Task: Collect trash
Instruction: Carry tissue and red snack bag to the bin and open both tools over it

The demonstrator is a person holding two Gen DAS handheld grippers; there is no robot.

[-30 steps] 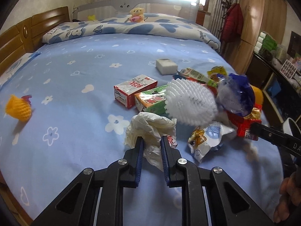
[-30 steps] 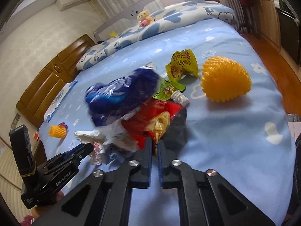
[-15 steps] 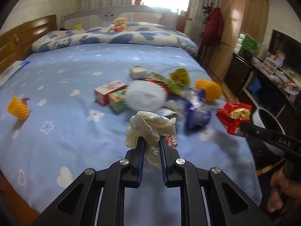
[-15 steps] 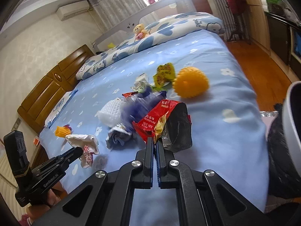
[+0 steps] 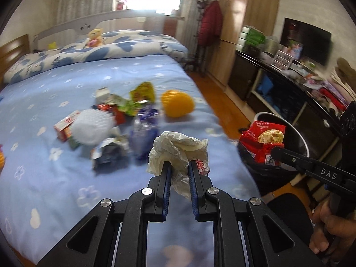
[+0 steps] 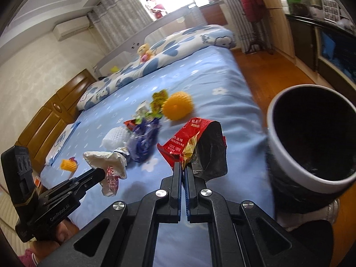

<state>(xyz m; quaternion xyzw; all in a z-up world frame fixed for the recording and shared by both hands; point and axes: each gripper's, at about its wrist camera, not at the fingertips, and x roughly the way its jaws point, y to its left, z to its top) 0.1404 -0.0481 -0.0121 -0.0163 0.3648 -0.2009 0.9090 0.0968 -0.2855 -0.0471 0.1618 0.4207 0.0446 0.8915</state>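
Left gripper [image 5: 179,169] pinching one crumpled bag [image 5: 175,149], right gripper [image 6: 183,166] squeezed tight on one red wrapper [image 6: 189,140], both now lifted off the bed [image 5: 66,84], one bin [image 6: 311,142] now close.

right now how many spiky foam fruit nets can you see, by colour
orange foam nets: 2, a big one by the green wrappers and a small one off near the bed's far side
white foam nets: 1 in the litter pile
total: 3

Black grippers [image 5: 179,169], blue-lined jaws
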